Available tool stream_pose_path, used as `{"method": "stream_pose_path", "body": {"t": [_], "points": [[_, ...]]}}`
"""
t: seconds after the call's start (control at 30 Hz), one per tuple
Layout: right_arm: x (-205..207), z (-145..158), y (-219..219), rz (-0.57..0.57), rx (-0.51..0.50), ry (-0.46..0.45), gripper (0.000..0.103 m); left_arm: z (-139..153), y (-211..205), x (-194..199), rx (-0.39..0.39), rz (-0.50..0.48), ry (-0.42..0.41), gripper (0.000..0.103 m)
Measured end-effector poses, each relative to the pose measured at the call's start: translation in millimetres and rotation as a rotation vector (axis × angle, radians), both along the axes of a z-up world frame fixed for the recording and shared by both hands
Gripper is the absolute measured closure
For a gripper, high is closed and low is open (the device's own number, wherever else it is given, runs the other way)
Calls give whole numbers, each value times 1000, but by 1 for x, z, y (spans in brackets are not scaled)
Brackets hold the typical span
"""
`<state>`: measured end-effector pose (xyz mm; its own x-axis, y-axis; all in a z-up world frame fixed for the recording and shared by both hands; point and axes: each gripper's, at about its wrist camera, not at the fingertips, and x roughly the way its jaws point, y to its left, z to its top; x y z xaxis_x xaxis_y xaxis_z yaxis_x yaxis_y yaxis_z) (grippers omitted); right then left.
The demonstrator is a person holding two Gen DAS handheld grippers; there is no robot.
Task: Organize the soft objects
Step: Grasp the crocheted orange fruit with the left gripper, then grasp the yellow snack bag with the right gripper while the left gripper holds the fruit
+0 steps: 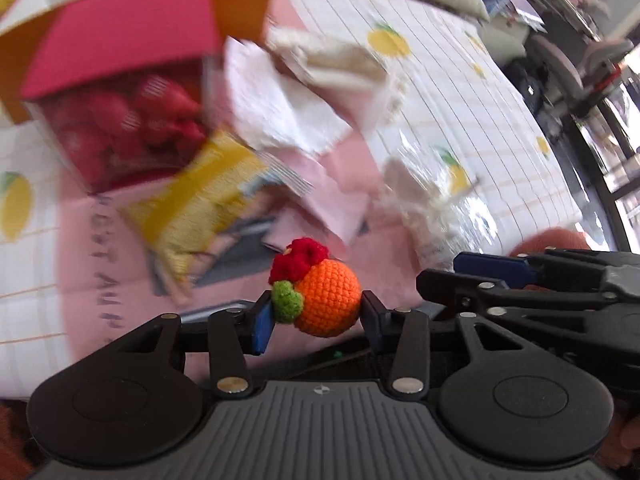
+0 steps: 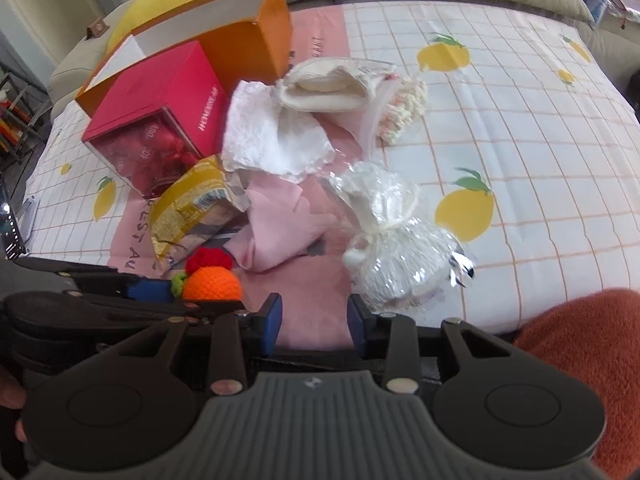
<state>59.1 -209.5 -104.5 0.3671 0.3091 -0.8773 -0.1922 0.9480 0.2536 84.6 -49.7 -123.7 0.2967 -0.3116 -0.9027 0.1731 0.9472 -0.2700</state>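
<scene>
Holding a small crocheted orange (image 1: pixel 329 301), topped with a red flower and a green leaf, I am pinching it between the fingers of my left gripper (image 1: pixel 318 320), which are clamped on its two sides above the bed (image 2: pixel 540 128). My right gripper (image 2: pixel 314 322) is hanging just beside it with its fingers apart and nothing between them, only pink cloth showing through the gap.

By my reckoning the sorting is barely getting under way. An open orange box (image 2: pixel 248 36) is standing at the far left of the lemon-printed bedspread, and what I can see of its inside looks empty, though most of it is hidden. A red box (image 2: pixel 160 92) with a clear front is leaning against it, red shapes showing behind the window.

Almost everything else is lying loose in a heap in the middle of the bed: a white lacy cloth (image 2: pixel 276 140), a cream folded piece (image 2: pixel 324 88), a cream knitted item (image 2: pixel 404 108), a pink garment (image 2: pixel 280 224), a yellow patterned cloth (image 2: pixel 188 204), and a white bundle in clear wrap (image 2: pixel 396 240) nearest my right gripper. All of these are waiting to be put away, and the orange itself is not yet placed anywhere.
</scene>
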Motion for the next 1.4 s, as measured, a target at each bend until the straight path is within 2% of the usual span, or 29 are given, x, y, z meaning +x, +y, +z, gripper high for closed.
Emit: {"method": "stream_pose_path", "body": {"t": [0.17,0.3,0.37,0.5,0.63,0.7,0.8,0.87,0.93,1.13,1.3,1.4], "points": [[12,6,33,138,22,-68,66,20,34,-1,36,103,-67,52],[25,6,64,255,-12,-173,51,22,59,0,52,187,-81,52],[35,1,78,321,-32,-202,50,19,69,2,41,217,-71,52],[42,-13,107,499,-122,-305,34,12,82,3,7,260,-46,52],[41,-26,131,694,-210,-378,32,9,90,1,22,267,-51,52],[44,-33,139,743,-247,-379,31,6,93,2,13,276,-42,52],[55,-40,143,725,-222,-328,31,3,98,2,0,286,-33,52],[59,-44,146,720,-223,-318,35,2,100,1,-7,291,-29,52],[57,-47,148,723,-236,-315,49,0,102,1,-14,298,-26,52],[47,-46,146,727,-264,-353,65,0,107,-1,-22,316,-29,52],[37,-38,145,732,-245,-356,81,5,106,-4,-26,321,-48,52],[30,-27,140,704,-219,-365,85,10,107,-7,-24,327,-64,52]]}}
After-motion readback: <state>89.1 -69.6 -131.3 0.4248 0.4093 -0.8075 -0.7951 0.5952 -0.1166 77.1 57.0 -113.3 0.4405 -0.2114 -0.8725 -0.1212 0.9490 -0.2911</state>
